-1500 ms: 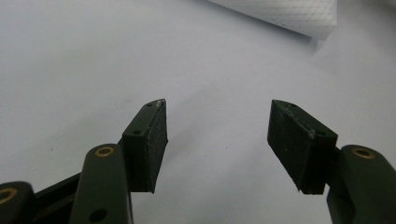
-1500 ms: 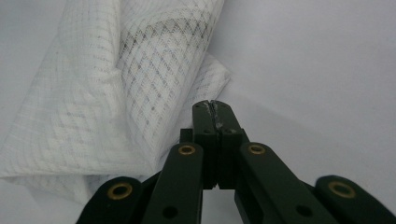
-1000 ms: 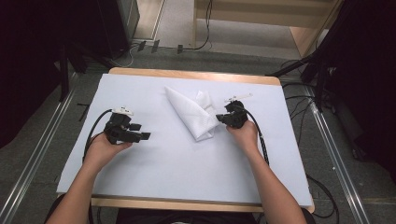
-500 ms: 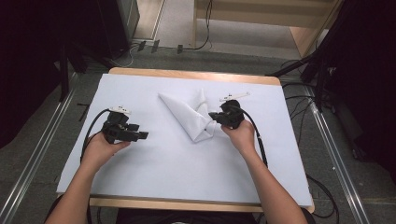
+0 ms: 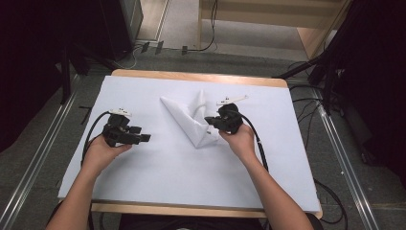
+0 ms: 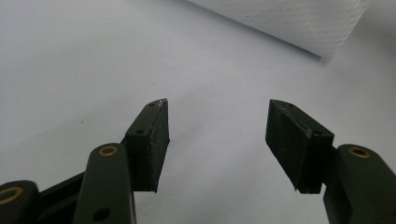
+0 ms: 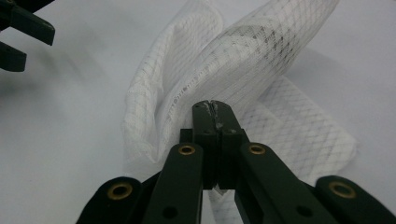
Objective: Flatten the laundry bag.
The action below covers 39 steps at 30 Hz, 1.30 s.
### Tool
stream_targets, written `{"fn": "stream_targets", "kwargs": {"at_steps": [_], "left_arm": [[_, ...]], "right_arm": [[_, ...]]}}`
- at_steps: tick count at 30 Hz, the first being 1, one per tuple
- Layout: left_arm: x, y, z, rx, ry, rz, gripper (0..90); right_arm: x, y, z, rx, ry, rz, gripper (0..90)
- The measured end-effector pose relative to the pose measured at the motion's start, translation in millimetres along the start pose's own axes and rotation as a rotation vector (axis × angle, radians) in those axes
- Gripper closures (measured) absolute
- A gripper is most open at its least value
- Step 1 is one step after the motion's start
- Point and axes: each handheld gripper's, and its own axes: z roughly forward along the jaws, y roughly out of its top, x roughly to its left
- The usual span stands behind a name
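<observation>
Right gripper [image 5: 210,120] clamped on white mesh cloth [image 5: 184,117], fold lifted off table [image 5: 158,177]. Left gripper [image 5: 143,138] jaws apart, cloth well clear.

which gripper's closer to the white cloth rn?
Right. The right gripper is shut on the white cloth, lifting a fold. The left gripper sits open on the table, apart from the cloth.

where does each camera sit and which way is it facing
High view: above the person's side, looking forward and down on the white-covered table; both forearms, left gripper, right gripper.
Left gripper view: on the left gripper, looking along its open jaws across the cover.
Right gripper view: on the right gripper, jaws shut on the white mesh-patterned cloth.
Shared: the cloth shows in all three.
</observation>
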Motion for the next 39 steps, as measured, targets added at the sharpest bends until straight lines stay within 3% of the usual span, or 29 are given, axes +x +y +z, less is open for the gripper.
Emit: {"fn": "stream_targets", "kwargs": {"at_steps": [18, 26, 33, 39], "left_arm": [[5.7, -1.5, -6.3, -0.032, 0.005, -0.019, 40.1], [7.1, -1.7, -7.9, -0.037, 0.006, -0.023, 40.0], [6.3, 0.0, -3.8, -0.041, 0.013, -0.013, 38.7], [14.4, 5.5, 5.6, -0.048, 0.02, -0.013, 37.1]], "right_arm": [[32.4, 0.3, 18.2, 0.041, 0.068, -0.055, 90.0], [40.0, 2.7, 15.6, 0.042, 0.078, -0.077, 89.6], [23.5, 0.2, 4.5, 0.032, 0.043, -0.05, 88.4], [8.8, -4.4, -3.0, 0.034, 0.015, -0.02, 86.2]]}}
